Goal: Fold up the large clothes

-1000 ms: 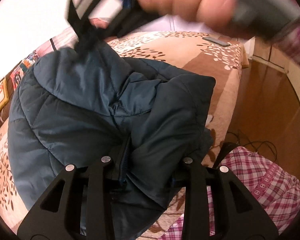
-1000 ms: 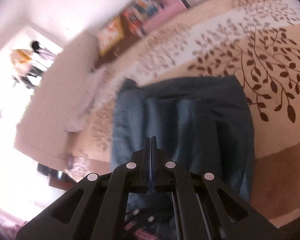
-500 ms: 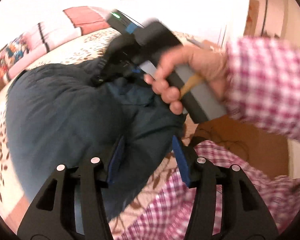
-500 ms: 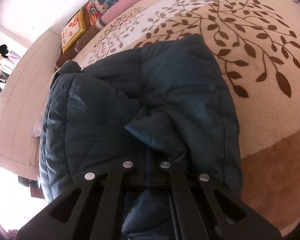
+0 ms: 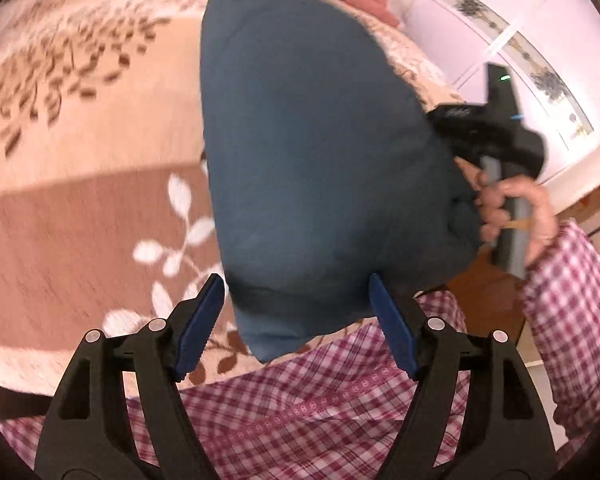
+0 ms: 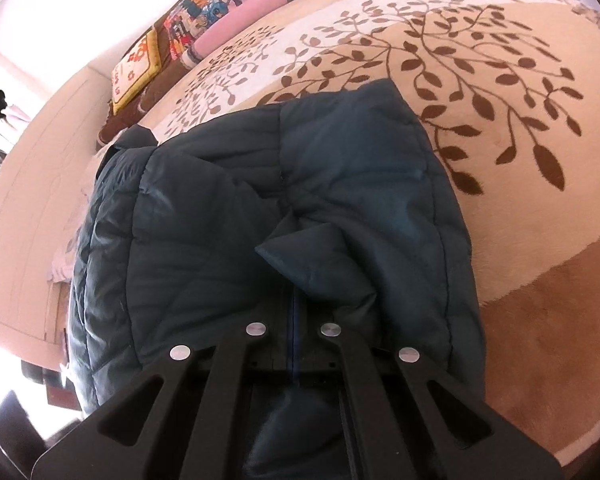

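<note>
Released, left tongs [image 5: 296,320] opening — jacket [image 5: 320,160] apparently untouched; right tongs [image 6: 294,304] pinch it.

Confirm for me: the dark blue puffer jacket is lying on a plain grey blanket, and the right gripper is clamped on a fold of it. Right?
Not quite. The blanket under the jacket is beige and brown with a leaf pattern, not plain grey; the right wrist view shows it clearly. The rest holds: the right gripper is clamped on a fold of the dark blue jacket.

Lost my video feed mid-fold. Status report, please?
Left gripper opening, pads clear of the jacket. Right gripper shut on a jacket fold. Jacket bunched on the bedspread. Nothing in the way.
</note>
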A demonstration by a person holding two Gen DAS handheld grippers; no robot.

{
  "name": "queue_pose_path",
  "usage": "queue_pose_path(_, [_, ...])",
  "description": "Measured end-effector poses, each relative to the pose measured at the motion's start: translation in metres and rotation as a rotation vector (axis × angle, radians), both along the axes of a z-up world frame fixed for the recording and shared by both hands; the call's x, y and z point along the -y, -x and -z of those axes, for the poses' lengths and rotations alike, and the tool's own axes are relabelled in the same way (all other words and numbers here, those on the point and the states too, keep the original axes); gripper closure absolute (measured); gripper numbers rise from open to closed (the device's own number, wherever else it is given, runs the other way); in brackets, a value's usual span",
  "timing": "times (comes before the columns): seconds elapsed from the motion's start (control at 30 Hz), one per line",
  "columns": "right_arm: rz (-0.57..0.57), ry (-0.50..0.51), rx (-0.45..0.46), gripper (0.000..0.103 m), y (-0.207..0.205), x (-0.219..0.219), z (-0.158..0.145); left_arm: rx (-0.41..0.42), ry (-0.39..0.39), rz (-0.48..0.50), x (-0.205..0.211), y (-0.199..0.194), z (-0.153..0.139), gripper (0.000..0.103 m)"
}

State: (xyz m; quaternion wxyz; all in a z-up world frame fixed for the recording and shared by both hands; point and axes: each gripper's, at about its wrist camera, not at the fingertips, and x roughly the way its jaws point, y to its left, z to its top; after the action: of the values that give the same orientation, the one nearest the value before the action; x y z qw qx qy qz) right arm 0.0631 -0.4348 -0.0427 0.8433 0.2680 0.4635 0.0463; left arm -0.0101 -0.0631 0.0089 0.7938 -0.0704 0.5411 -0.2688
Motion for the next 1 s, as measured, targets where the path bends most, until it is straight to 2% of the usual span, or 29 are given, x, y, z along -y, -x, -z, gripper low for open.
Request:
queue_pose_path(0.17, [0.029, 0.034, 0.012, 0.103, 0.011, -0.002, -0.023, 0.004, -0.001, -0.002, 0.004, 0.002, 0.004, 0.029])
queue_pose_path(0.3, [0.018, 0.055, 0.129, 0.100, 0.060, -0.008, -0.059, 0.016, 0.010, 0.001, 0.004, 0.005, 0.002, 0.029])
queue_pose_path(0.4, [-0.027, 0.090, 0.157, 0.100, 0.099, -0.021, -0.065, 0.021, 0.020, 0.002, 0.003, 0.005, 0.003, 0.029])
queue_pose_path(0.47, [-0.044, 0.132, 0.144, 0.100, 0.121, -0.032, -0.060, 0.033, 0.020, 0.006, 0.002, 0.005, 0.001, 0.029])
queue_pose_path(0.53, [-0.043, 0.188, 0.092, 0.100, 0.136, -0.035, -0.042, 0.035, 0.020, 0.007, 0.000, 0.005, 0.001, 0.029])
queue_pose_path(0.6, [-0.017, 0.160, 0.010, 0.103, 0.138, -0.030, -0.013, 0.024, 0.027, 0.007, 0.001, 0.004, 0.004, 0.029])
queue_pose_path(0.73, [0.035, 0.024, -0.047, 0.103, 0.135, -0.020, 0.023, 0.022, 0.024, 0.011, 0.001, 0.005, 0.007, 0.029])
queue_pose_path(1.0, [0.017, 0.052, -0.052, 0.103, 0.123, -0.028, 0.036, 0.010, 0.034, 0.001, -0.002, 0.005, 0.009, 0.029])
